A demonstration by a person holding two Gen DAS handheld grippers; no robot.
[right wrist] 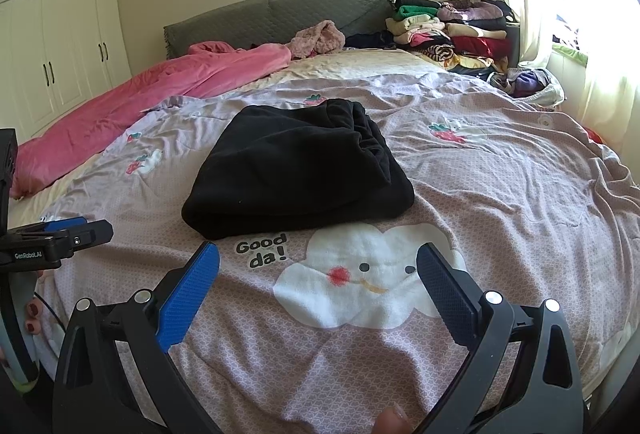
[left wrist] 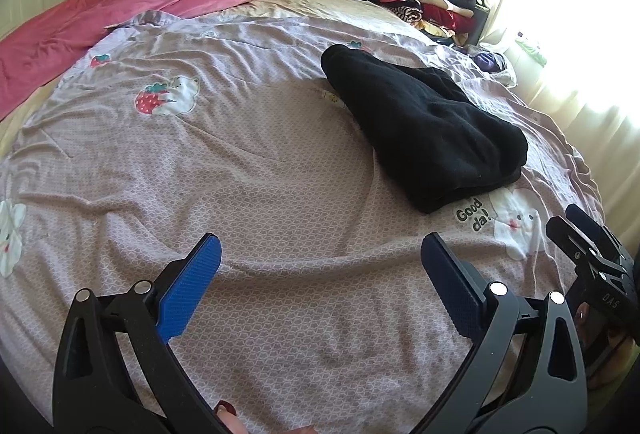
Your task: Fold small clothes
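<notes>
left wrist: left tool (left wrist: 320,274) spread wide, holding nothing, over the lilac bedspread (left wrist: 240,162). black garment (left wrist: 424,126) lies folded ahead to the right, well clear of the fingers. risk: a pinch here could gather bedspread with it.

right wrist: right tool (right wrist: 318,276) also wide apart, empty; garment (right wrist: 296,170) straight ahead, a thick soft bundle, layered edges showing on its right. risk, as i judge: grabbing one layer would undo the fold.
</notes>
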